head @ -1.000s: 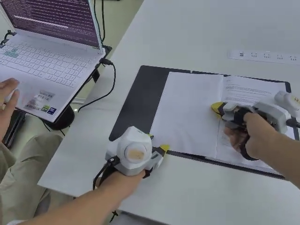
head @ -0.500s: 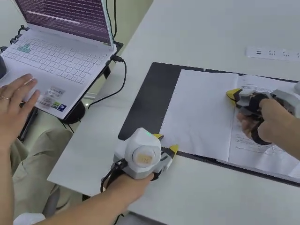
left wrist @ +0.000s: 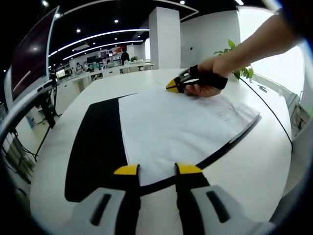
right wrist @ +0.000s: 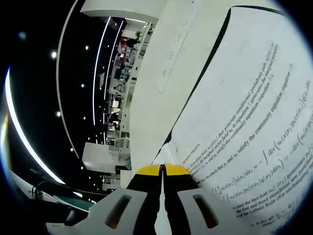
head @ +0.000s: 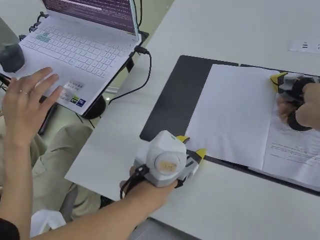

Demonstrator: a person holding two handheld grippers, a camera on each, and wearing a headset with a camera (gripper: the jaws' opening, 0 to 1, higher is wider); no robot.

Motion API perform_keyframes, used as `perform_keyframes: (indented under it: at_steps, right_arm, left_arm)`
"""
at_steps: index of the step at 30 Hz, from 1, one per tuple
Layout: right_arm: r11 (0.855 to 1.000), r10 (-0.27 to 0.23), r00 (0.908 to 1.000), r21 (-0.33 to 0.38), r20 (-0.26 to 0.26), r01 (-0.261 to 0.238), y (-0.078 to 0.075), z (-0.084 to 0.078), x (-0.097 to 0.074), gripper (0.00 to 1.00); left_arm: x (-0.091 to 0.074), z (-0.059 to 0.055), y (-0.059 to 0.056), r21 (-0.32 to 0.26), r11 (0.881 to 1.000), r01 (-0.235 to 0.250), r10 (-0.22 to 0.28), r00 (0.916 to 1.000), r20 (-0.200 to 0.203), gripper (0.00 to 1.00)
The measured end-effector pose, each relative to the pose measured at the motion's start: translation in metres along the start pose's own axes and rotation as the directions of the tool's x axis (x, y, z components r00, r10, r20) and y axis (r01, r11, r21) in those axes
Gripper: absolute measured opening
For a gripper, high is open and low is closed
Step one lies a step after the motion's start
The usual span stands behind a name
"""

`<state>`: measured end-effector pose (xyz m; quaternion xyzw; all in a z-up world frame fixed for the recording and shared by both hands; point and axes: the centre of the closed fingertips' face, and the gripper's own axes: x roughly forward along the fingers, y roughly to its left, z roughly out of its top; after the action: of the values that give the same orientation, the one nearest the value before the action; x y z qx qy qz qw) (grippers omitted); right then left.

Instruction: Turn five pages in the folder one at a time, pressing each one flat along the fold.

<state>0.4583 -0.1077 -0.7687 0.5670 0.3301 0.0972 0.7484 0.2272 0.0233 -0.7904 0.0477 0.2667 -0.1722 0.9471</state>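
Item: folder (head: 167,97). Lay open on white table (head: 225,25); black cover at left, blank page (head: 235,110) flat beside it, printed page (head: 295,150) at right.
Your left gripper (head: 192,145): jaws partly apart, nothing between them, tips at folder's near edge.
Your right gripper (head: 276,78): jaws closed tip to tip (no sheet seen pinched), tips by fold near folder's far edge.
Laptop (head: 85,55): at left, well apart; bare hand (head: 27,100) near its keyboard.

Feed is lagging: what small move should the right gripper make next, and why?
Probably draw the right gripper down the fold toward the near edge: it is shut, tip at the fold's far end between the blank page and printed page, so the rest likely needs pressing.
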Motion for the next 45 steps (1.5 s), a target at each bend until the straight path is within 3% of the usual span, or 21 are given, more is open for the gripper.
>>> perform_keyframes:
  at_steps: [7,10,21,25,36,45]
  right_arm:
    - [0.997,0.010,0.9964,0.081,0.085,-0.017,0.002,0.018,0.013,0.00]
    - [0.997,0.007,0.9969,0.078,0.078,-0.013,0.001,0.017,0.014,0.00]
    - [0.999,0.013,0.9979,0.041,-0.063,-0.011,-0.004,-0.009,-0.008,0.00]
    - [0.999,0.012,0.9975,0.034,-0.069,-0.010,-0.007,-0.013,-0.018,0.00]
    - [0.998,0.045,0.9844,0.050,-0.170,-0.037,-0.013,-0.042,-0.046,0.00]
    - [0.996,0.062,0.9756,0.076,-0.211,-0.047,-0.017,-0.060,-0.066,0.00]
  left_arm:
    - [0.000,0.000,0.000,0.004,1.000,0.000,0.000,1.0000,0.003,0.26]
    - [0.000,0.000,0.000,0.004,1.000,0.000,0.000,1.0000,0.002,0.26]
    - [0.000,0.000,0.000,-0.002,1.000,0.000,0.000,1.0000,0.006,0.26]
    - [0.000,-0.001,0.000,-0.001,1.000,-0.002,0.002,1.0000,0.007,0.26]
    - [0.000,0.000,-0.001,0.007,1.000,0.002,-0.002,1.0000,0.005,0.26]
    - [0.000,0.000,0.000,0.012,1.000,0.003,-0.003,1.0000,0.006,0.26]
